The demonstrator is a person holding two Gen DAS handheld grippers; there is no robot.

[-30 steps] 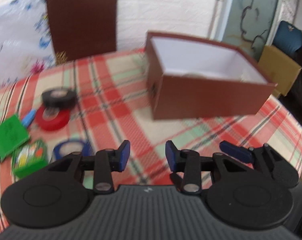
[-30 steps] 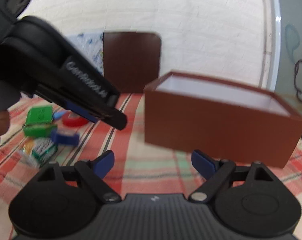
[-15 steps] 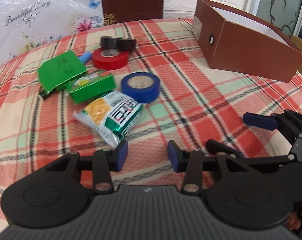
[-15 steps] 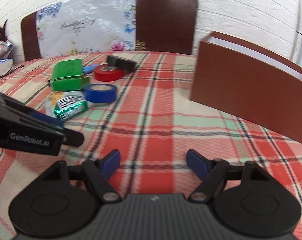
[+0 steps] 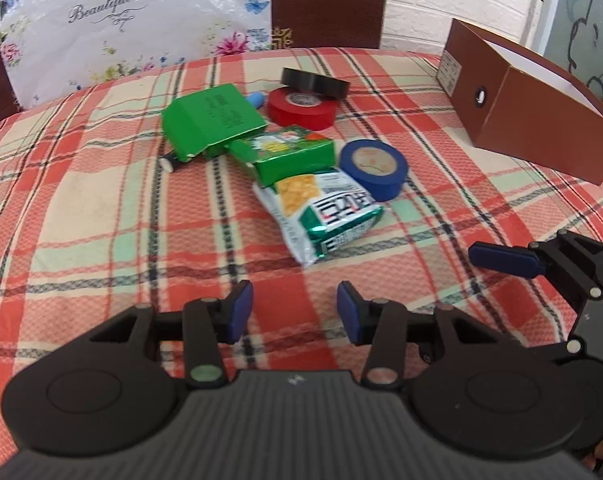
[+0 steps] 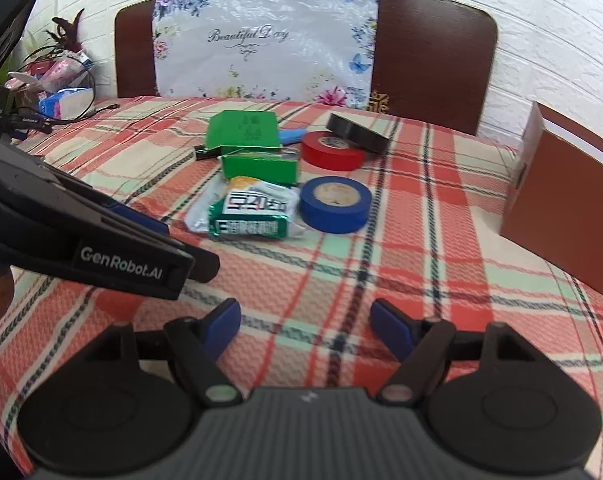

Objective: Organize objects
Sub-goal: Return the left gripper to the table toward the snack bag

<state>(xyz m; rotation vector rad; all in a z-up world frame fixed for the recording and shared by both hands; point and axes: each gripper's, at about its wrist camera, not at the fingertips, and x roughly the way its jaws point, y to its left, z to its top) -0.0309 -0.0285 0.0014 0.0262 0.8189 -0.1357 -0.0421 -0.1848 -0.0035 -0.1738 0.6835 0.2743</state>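
A pile lies on the plaid tablecloth: a snack packet [image 5: 321, 212] [image 6: 253, 212], a blue tape roll [image 5: 373, 168] [image 6: 335, 203], a red tape roll [image 5: 301, 107] [image 6: 333, 150], a black tape roll [image 5: 315, 81] [image 6: 357, 131], a large green box [image 5: 211, 122] [image 6: 243, 130] and a small green box [image 5: 293, 156] [image 6: 261, 168]. A brown open box [image 5: 533, 112] [image 6: 569, 204] stands at the right. My left gripper [image 5: 295, 312] is open and empty, just short of the snack packet. My right gripper [image 6: 305, 326] is open and empty, nearer the table's front.
A blue marker [image 5: 255, 99] peeks from behind the large green box. Two brown chair backs [image 6: 429, 56] and a floral plastic sheet [image 6: 261, 48] stand behind the table. Clutter and cables [image 6: 49, 96] sit at the far left edge.
Both grippers have swung left, away from the brown box and toward the pile. The left gripper has drawn closer to the snack packet. Both stay open.
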